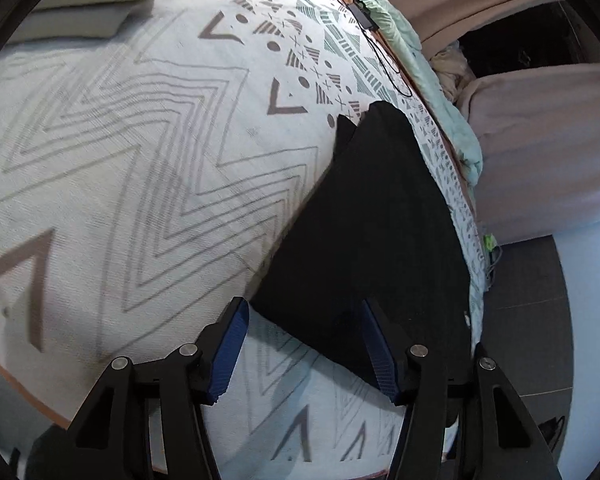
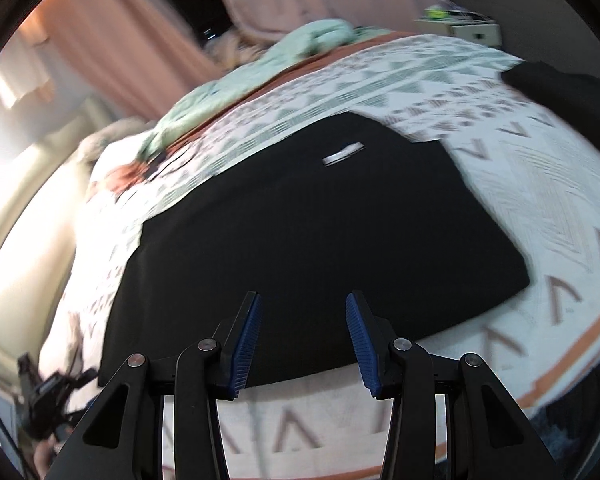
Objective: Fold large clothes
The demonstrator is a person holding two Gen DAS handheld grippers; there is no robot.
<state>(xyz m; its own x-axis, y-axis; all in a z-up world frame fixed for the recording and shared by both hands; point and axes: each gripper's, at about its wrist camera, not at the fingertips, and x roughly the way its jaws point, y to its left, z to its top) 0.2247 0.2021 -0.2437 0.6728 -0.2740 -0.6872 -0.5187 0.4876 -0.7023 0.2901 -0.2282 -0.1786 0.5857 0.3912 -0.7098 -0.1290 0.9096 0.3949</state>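
On the bed, a black garment (image 2: pixel 300 216) lies flat on the patterned cover (image 1: pixel 140 140), its near edge just under the right gripper (image 2: pixel 303 340), whose fingers are spread with nothing between them. Seen from the left gripper (image 1: pixel 304 344), whose fingers are also spread and empty, one garment corner sits between the fingers, untouched by either. Wide bare cover lies left of the cloth; the bed's edge runs close along its right side.

I see matt black cloth garment (image 2: pixel 320 220), woven printed bedspread (image 1: pixel 140 140), matt black plastic tongs (image 1: pixel 304 344), ribbed blue pads (image 1: pixel 228 348), shiny metal pins (image 1: pixel 188 349).
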